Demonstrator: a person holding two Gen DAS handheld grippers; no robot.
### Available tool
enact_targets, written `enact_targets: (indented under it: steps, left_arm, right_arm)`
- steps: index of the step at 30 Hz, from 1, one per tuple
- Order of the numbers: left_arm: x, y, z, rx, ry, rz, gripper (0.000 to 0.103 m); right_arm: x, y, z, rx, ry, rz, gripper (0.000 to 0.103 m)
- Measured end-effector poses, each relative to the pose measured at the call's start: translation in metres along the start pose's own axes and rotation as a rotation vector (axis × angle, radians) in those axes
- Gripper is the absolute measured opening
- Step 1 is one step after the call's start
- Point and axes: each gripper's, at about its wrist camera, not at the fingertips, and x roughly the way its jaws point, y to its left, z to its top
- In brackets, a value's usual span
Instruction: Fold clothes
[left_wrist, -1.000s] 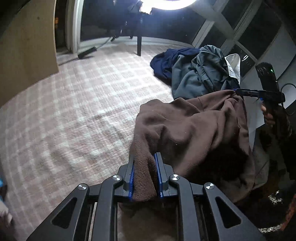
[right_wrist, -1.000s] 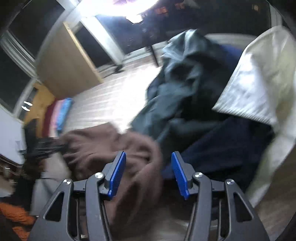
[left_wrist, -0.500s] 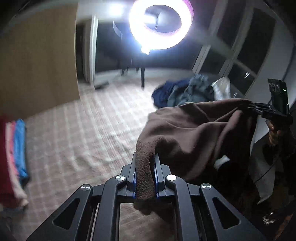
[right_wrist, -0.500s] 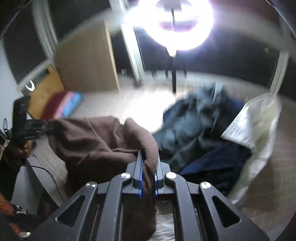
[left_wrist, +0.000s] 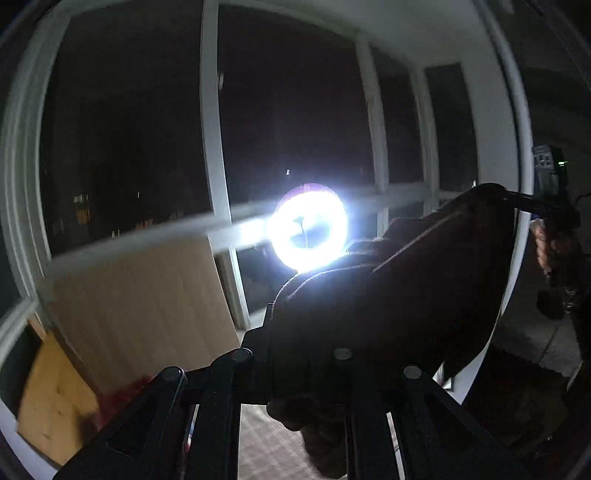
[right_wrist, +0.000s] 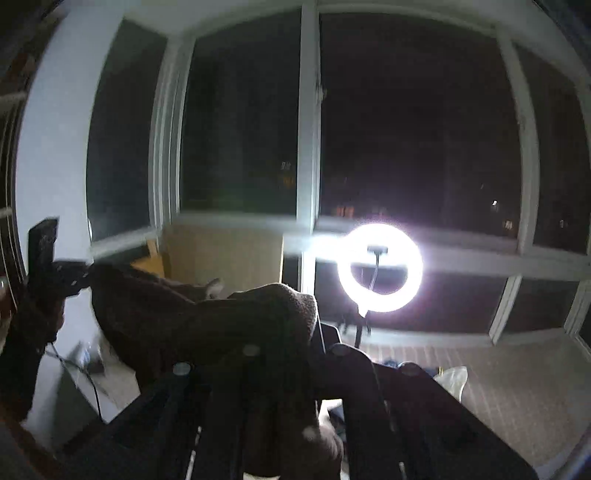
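While both hand-held grippers (left_wrist: 295, 332) clamp, brown garment (left_wrist: 406, 295) aloft

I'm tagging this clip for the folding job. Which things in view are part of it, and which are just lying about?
Part of the job:
- brown garment, stretched between both tools
- left tool, shut on it
- right tool, shut on it

Just lying about:
- ring light
- cardboard sheet
- white bag

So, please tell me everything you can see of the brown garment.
The brown garment looks like soft, fleecy fabric, dark against the ring light. It is lifted in the air and hangs slack between both grippers. The left gripper is shut on one bunched edge, the right gripper on another. Loose folds droop below each grip. Its type and full shape cannot be told.
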Motion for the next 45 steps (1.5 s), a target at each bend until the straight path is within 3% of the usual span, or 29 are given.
enact_targets:
  steps: [4, 8, 11, 13, 14, 15, 17, 20, 22, 24, 26, 29, 31, 32, 33, 35, 36, 37, 38, 42, 44, 45]
  left_arm:
    - [-0.004, 0.008, -0.008, 0.056, 0.059, 0.060, 0.012]
    - [0.059, 0.025, -0.065, -0.002, 0.222, 0.055, 0.017]
    - [0.142, 0.041, -0.169, -0.145, 0.534, 0.014, 0.018]
    - [0.177, 0.044, -0.234, -0.229, 0.728, -0.019, 0.015]
    - [0.187, 0.044, -0.254, -0.239, 0.779, -0.016, 0.010]
    - [0.192, 0.046, -0.263, -0.247, 0.797, -0.012, 0.010]
    - [0.202, 0.050, -0.275, -0.264, 0.822, -0.007, 0.010]
    - [0.224, 0.053, -0.259, -0.235, 0.795, -0.012, 0.018]
    - [0.247, 0.050, -0.251, -0.214, 0.795, -0.035, 0.027]
    - [0.277, 0.038, -0.248, -0.189, 0.818, -0.110, 0.048]
    - [0.306, 0.023, -0.254, -0.135, 0.863, -0.152, 0.051]
    - [0.342, 0.012, -0.272, -0.102, 0.943, -0.179, 0.051]
    - [0.352, 0.010, -0.285, -0.133, 0.976, -0.214, 0.043]
    - [0.353, 0.009, -0.289, -0.144, 0.979, -0.233, 0.024]
    - [0.351, 0.007, -0.290, -0.151, 0.976, -0.248, 0.015]
    - [0.344, 0.006, -0.286, -0.154, 0.955, -0.252, 0.008]
    - [0.339, 0.005, -0.283, -0.153, 0.941, -0.247, 0.006]
    - [0.334, 0.005, -0.279, -0.154, 0.926, -0.244, 0.005]
    - [0.328, 0.005, -0.272, -0.155, 0.906, -0.243, 0.005]
    - [0.298, 0.008, -0.230, -0.134, 0.792, -0.211, 0.005]
    - [0.292, 0.013, -0.211, -0.125, 0.740, -0.166, 0.005]
    - [0.294, 0.015, -0.206, -0.113, 0.712, -0.138, 0.006]
  right_arm:
    - [0.018, 0.014, 0.003, -0.017, 0.018, 0.013, 0.008]
    - [0.090, 0.012, -0.039, -0.065, 0.152, -0.038, 0.008]
    - [0.179, -0.013, -0.146, 0.014, 0.469, -0.004, 0.008]
    - [0.232, -0.026, -0.224, 0.041, 0.712, 0.000, 0.009]
    - [0.251, -0.029, -0.267, 0.023, 0.851, -0.022, 0.009]
    - [0.259, -0.029, -0.295, -0.003, 0.929, -0.041, 0.009]
    - [0.260, -0.031, -0.331, -0.050, 0.996, -0.068, 0.010]
    - [0.254, -0.045, -0.327, 0.023, 0.957, -0.042, 0.016]
    - [0.256, -0.053, -0.312, 0.057, 0.905, -0.034, 0.027]
    - [0.262, -0.053, -0.307, 0.061, 0.875, -0.021, 0.033]
    - [0.272, -0.052, -0.301, 0.063, 0.860, 0.031, 0.033]
    - [0.288, -0.045, -0.314, 0.039, 0.910, 0.102, 0.044]
    - [0.295, -0.041, -0.326, 0.024, 0.953, 0.140, 0.044]
    - [0.296, -0.040, -0.331, 0.026, 0.969, 0.165, 0.044]
    - [0.296, -0.038, -0.336, 0.016, 0.976, 0.185, 0.044]
    - [0.294, -0.034, -0.344, -0.019, 0.984, 0.209, 0.044]
    - [0.295, -0.033, -0.348, -0.037, 0.992, 0.211, 0.042]
    - [0.296, -0.032, -0.352, -0.056, 1.001, 0.213, 0.015]
    - [0.297, -0.031, -0.354, -0.060, 1.012, 0.212, 0.002]
    - [0.287, -0.043, -0.323, 0.011, 0.912, 0.222, 0.003]
    - [0.284, -0.055, -0.299, 0.055, 0.822, 0.178, 0.003]
    - [0.286, -0.063, -0.290, 0.064, 0.782, 0.114, 0.003]
